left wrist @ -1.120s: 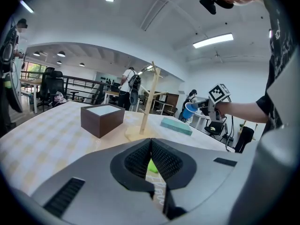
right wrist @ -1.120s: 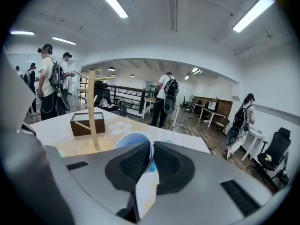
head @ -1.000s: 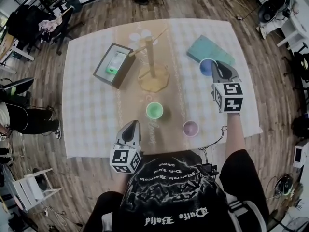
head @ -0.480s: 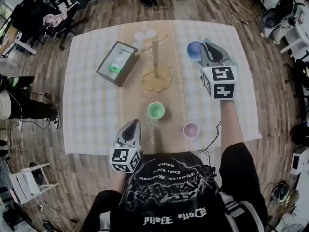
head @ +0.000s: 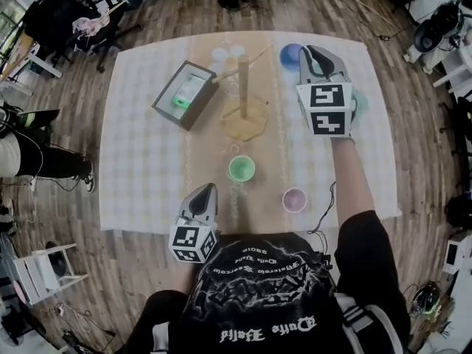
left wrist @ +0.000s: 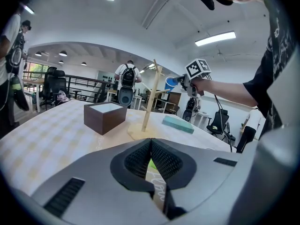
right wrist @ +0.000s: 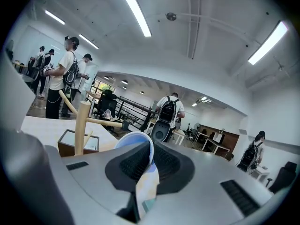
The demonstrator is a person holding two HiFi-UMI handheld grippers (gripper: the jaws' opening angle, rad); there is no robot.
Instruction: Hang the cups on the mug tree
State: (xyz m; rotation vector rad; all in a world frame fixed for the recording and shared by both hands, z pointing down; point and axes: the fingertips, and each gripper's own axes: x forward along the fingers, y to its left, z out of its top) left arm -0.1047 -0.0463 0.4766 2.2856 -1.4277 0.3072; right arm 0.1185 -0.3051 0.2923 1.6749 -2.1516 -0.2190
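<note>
resting closest to the person at the table's near edge, the left gripper (head: 206, 192) has its jaws pressed together with nothing between them; through the slit below its pads (left wrist: 140, 157) only a sliver of green shows, and the green cup (head: 241, 169) stands upright just beyond its tip, apart from it. a lilac cup (head: 294, 200) stands upright to the right of that, well apart from both grippers. faint cursive on the tan runner (head: 259, 198) between the left gripper and the green cup is too blurred to read, as is the gothic lettering on the person's black shirt (head: 254, 286).

further out, the mug tree (head: 243, 94) stands on its wooden base with every peg bare, and a brown box (head: 187, 94) lies to its left. the right gripper (head: 310, 51) is raised over the far right of the checked cloth (head: 147, 161), its jaws nipped onto the wall of the blue cup (right wrist: 136, 142), one pad inside the rim and one outside. that cup hangs in the air, tipped on its side, just right of the tree's upper peg (left wrist: 161, 89) and not touching it. a teal slab (left wrist: 178, 124) lies flat beneath that hand.
</note>
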